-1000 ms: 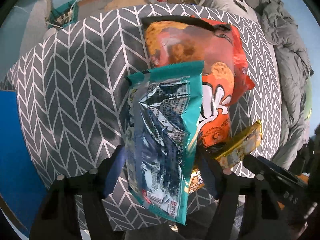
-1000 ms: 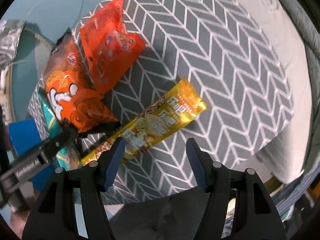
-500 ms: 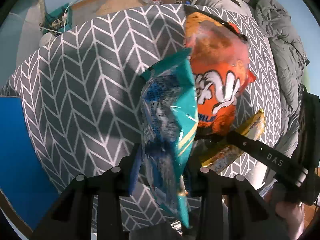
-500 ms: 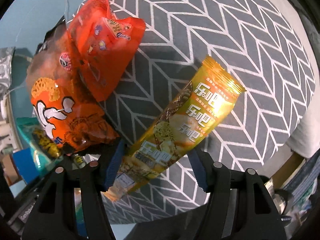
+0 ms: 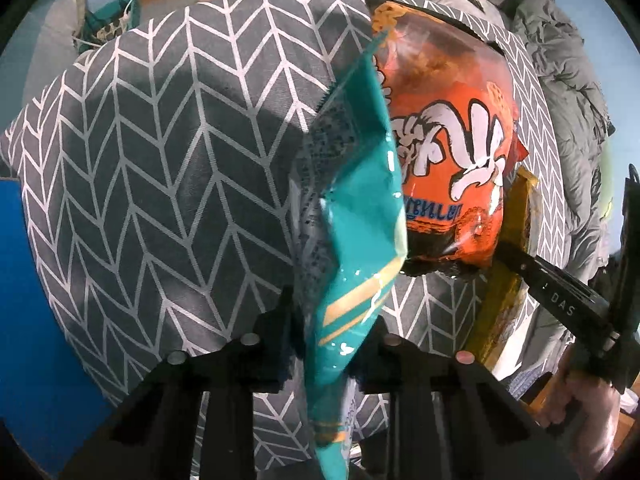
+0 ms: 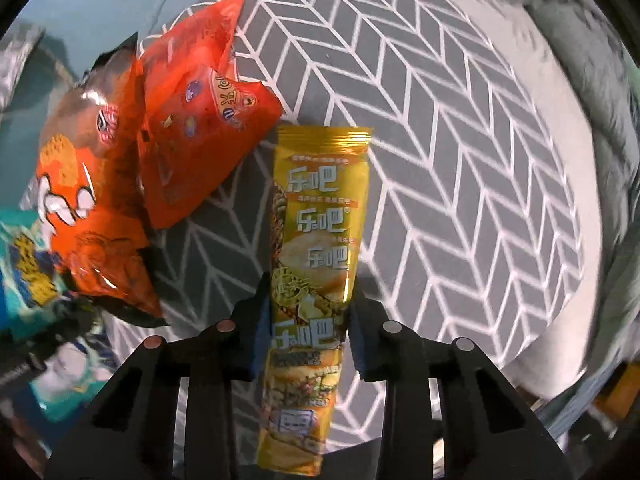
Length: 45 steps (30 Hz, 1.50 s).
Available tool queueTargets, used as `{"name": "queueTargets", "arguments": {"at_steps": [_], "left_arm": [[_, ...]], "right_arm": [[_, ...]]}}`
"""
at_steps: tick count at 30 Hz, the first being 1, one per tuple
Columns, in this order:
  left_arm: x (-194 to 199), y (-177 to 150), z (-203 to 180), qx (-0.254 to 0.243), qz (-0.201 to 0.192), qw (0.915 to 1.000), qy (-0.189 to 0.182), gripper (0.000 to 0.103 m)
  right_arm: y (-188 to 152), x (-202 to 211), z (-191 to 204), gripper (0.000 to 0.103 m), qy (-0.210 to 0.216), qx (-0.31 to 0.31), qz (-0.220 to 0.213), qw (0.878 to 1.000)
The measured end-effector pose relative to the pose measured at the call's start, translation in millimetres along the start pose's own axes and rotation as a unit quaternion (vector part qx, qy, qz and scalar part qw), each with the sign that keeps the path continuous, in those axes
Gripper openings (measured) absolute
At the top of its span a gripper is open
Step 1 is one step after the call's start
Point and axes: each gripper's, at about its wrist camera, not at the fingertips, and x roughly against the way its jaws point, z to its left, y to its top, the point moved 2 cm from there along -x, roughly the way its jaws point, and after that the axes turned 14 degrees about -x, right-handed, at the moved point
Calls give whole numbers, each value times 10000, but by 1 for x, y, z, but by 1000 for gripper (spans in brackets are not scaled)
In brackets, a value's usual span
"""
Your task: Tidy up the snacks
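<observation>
With left gripper (image 5: 334, 344) just clamped on teal snack bag (image 5: 354, 200) and right gripper (image 6: 306, 332) on gold packet (image 6: 316, 248), both over chevron cloth (image 6: 440, 160), barely begun: orange bags (image 6: 120, 160) unsorted.

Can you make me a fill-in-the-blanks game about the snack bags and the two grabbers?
1. The left gripper is shut on the ____ bag.
2. The right gripper is shut on the ____ bag.
3. The big orange bag lies on a grey cloth with ____ zigzag lines.
4. In the right wrist view, the red bag lies partly on the ____ bag.

Missing words: teal; gold; white; orange
</observation>
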Motion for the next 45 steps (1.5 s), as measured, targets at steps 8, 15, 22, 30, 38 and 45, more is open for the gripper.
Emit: {"name": "queueTargets", "arguments": {"at_steps": [8,15,22,30,38,45], "left_arm": [[7,-10,5,58,-102,9999,83,20],[31,-27,14,60,-319,9994,84,19],[61,-51,16,15,-551,9983,180,19],[94,-78,18,108,-902,9954,315,19],[124,-93,18,308,-1303,9902,388,19],[148,-106,28,486,-1614,9843,515,19]], "right_arm": [[-30,-7,19,32,-64,-32,-88,9999],[-66,5,19,29,101,308,-166,9993],[-83,42,28,29,306,634,-403,9967],[-91,82,49,29,473,1137,-561,9908],[-93,113,81,29,640,1573,-740,9827],[-95,132,116,29,820,1961,-853,9734]]}}
